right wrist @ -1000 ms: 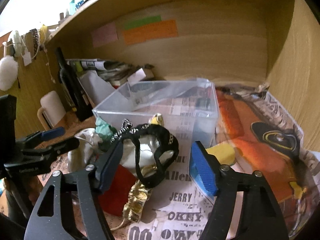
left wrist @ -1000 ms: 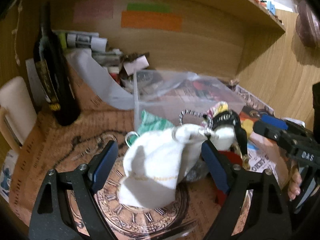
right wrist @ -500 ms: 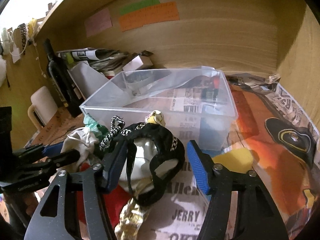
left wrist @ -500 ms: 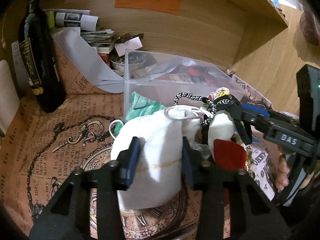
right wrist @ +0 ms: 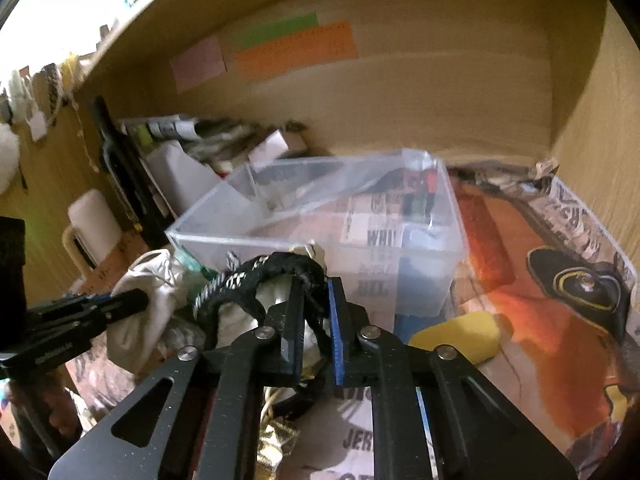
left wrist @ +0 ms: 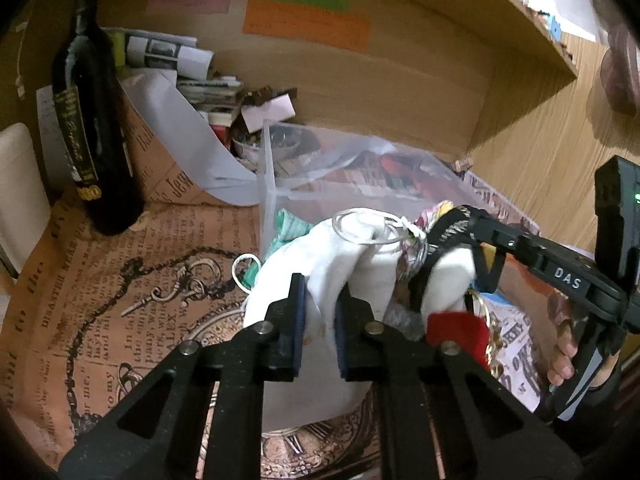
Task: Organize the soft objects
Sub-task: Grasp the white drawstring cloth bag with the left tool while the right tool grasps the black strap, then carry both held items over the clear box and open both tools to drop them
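Left gripper (left wrist: 319,322) jaws pinch the white pouch (left wrist: 352,264); right gripper (right wrist: 313,320) jaws apparently clamp the black strap (right wrist: 280,270).

Drawstring pouch (left wrist: 352,264): white
Strap (right wrist: 276,270): black, with a black-and-white chequered section
Knit cloth (left wrist: 288,228): mint green
Felt piece (left wrist: 458,330): red
Sponge (right wrist: 456,338): yellow
Storage box (right wrist: 400,248): clear plastic
Bottle (left wrist: 94,136): dark, black label with gold lettering
Bench (left wrist: 112,280) covering: tan newsprint with black script
Hand-held gripper pads (right wrist: 334,328): blue
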The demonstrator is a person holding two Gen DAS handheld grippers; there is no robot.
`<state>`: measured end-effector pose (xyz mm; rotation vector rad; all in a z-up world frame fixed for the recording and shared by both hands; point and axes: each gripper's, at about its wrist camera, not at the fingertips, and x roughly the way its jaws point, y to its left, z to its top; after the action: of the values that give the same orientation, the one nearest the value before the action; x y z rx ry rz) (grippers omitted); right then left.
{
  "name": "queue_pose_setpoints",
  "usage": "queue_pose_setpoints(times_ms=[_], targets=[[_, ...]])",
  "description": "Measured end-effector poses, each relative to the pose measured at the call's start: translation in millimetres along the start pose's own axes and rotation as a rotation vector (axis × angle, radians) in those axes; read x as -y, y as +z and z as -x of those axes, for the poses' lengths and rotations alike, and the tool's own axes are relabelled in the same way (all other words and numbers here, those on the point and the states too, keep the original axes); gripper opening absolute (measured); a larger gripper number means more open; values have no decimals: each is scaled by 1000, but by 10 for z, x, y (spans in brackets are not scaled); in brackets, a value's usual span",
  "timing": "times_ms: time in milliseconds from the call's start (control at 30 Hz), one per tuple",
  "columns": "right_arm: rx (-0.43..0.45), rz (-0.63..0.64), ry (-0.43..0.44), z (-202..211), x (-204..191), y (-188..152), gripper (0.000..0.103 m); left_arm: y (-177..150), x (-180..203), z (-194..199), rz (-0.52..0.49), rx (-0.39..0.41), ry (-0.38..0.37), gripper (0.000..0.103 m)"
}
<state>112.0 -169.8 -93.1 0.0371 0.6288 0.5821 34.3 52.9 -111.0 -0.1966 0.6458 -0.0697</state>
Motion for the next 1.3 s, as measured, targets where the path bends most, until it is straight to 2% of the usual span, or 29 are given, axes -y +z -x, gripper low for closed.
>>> queue_pose_setpoints(times_ms=[33,333,567,767,1033,1300], targets=[[14,5,1,41,-11,16,9,9,-9,17,-7,33,1,12],[125,20,-14,306,-22,205,9,161,26,205,-12,114,18,11],[220,29,-32,530,1,413,9,427,88,396,-48,249,29,11],[284,30,-50,616,38,581,9,682,110,455,-57,309,12,11],[320,34,-72,544,90,837,9,1050,173,243,-73,315,-4,11],[328,40,-124,320,157,1100,9,1359,197,-248,-87,237,-1,11]])
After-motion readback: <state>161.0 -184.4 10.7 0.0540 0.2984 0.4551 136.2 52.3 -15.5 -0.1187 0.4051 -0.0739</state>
